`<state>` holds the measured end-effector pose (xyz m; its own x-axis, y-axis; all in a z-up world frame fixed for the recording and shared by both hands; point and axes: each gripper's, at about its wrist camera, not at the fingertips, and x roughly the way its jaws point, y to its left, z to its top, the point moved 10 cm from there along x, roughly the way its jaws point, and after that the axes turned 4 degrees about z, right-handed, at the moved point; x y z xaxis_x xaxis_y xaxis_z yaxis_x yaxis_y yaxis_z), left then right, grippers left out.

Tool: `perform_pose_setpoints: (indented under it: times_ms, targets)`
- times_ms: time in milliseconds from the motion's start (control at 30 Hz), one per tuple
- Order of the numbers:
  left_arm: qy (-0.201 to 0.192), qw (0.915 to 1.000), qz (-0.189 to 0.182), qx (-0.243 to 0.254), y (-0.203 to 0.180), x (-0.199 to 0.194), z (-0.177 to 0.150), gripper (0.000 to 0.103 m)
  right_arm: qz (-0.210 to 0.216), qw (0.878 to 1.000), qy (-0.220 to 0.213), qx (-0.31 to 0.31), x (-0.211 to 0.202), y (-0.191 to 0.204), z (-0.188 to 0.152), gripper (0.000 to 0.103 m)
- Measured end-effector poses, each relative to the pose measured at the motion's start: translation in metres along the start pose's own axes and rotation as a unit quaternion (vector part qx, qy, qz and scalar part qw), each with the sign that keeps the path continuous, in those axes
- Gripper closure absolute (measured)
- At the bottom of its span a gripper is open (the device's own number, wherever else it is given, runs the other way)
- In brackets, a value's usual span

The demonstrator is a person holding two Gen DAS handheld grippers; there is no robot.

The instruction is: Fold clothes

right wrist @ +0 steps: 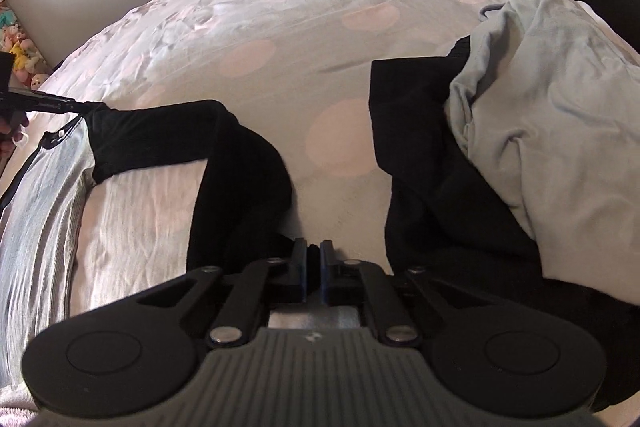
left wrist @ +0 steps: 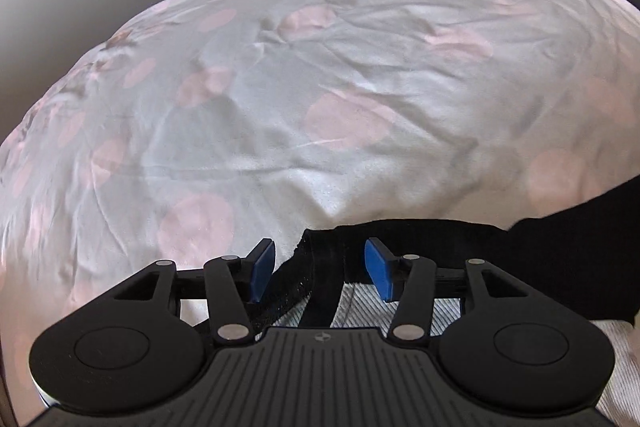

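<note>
A bed covered in a crumpled white sheet with large pale pink dots [left wrist: 320,75] carries the laundry. The left gripper [left wrist: 320,269] hangs over the near edge of the bed with its jaws apart; a black ribbed garment [left wrist: 420,239] lies between the blue pads [left wrist: 262,269] without being pressed by them, its edge trailing down over a white-and-grey striped cloth [left wrist: 360,307] just below. In the right wrist view the right gripper [right wrist: 314,267] has its jaws together, and whether a fold of cloth is caught between them cannot be told. The same black garment [right wrist: 240,163] runs from beside those jaws to the far left, where the left gripper [right wrist: 40,103] shows at the picture's edge. To the right, a second dark piece [right wrist: 420,155] lies partly under a rumpled pale grey garment [right wrist: 540,99].
</note>
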<state>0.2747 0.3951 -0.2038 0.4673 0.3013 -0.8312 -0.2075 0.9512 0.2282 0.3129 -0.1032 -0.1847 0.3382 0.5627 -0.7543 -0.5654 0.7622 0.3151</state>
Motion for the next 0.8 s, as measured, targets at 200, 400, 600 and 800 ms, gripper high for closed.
perform_pose_setpoints:
  times_ms: [200,400,600,800]
  targets:
    - [-0.006,0.9992,-0.011,-0.039,-0.001,0.004,0.004,0.091,-0.045,0.996,-0.072,0.035,-0.045,-0.015,0.024,0.099]
    - [-0.036,0.9970,0.002,-0.068,0.012,-0.016,0.015,0.093,-0.128,0.973,-0.173,0.082,-0.116,-0.053,0.067,0.099]
    - [-0.054,0.9942,0.009,-0.093,0.014,-0.025,0.025,0.093,-0.184,0.960,-0.196,0.078,-0.118,-0.090,0.105,0.099]
    - [-0.052,0.9939,0.029,-0.092,0.011,-0.009,0.031,0.093,-0.222,0.958,-0.169,0.066,-0.074,-0.116,0.140,0.099]
